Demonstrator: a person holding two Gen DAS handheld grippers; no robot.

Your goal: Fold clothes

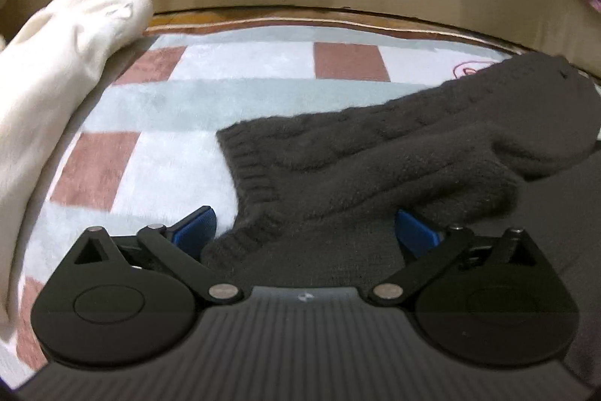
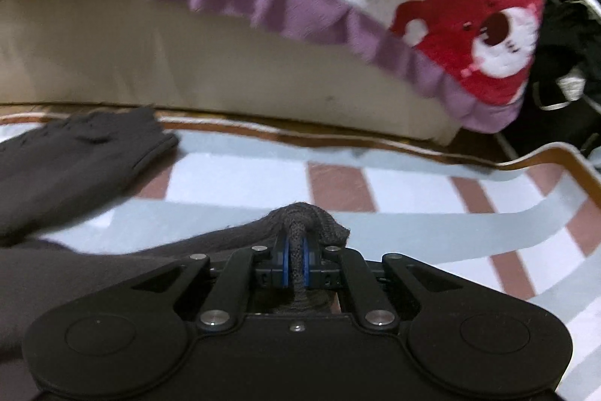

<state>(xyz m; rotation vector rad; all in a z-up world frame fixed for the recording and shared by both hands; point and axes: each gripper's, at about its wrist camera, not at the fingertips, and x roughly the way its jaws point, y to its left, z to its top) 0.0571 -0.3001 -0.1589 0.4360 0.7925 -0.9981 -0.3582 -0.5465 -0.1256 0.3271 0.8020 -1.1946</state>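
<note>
Through your left wrist view, the left gripper (image 1: 306,232) spreads its jaws wide and unpressed around the ribbed hem of the soft, thick dark grey cable-knit sweater (image 1: 375,168) on the checked rug (image 1: 180,108); through the right, the right gripper (image 2: 295,267) pinches a limp bunched fold between closed jaws, so you should expect sagging.
</note>
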